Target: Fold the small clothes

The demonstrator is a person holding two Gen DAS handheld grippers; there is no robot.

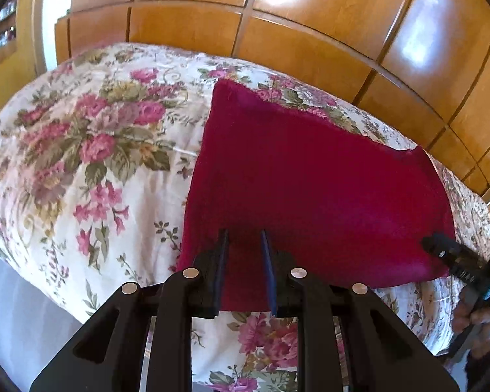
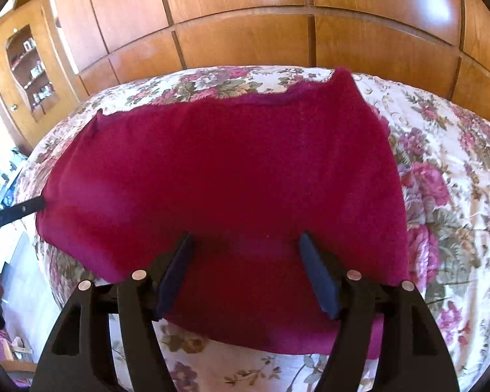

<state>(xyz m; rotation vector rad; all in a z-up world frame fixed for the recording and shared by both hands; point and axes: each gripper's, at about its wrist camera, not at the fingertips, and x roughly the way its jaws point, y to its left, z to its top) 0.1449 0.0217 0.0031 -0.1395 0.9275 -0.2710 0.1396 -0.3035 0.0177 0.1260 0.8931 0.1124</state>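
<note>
No readable text; only faint, illegible white lettering on the right gripper (image 1: 441, 248)

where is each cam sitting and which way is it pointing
Left wrist: sits on the left gripper, looking forward and down over the near-left part of the crimson garment on the floral bedspread; its open fingers, the right gripper and the person's hand show.
Right wrist: sits on the right gripper, facing the garment's near-right part; its wide-open fingers show, the left gripper at the cloth's left edge.
Shared: garment, bedspread, wooden wardrobe.
</note>
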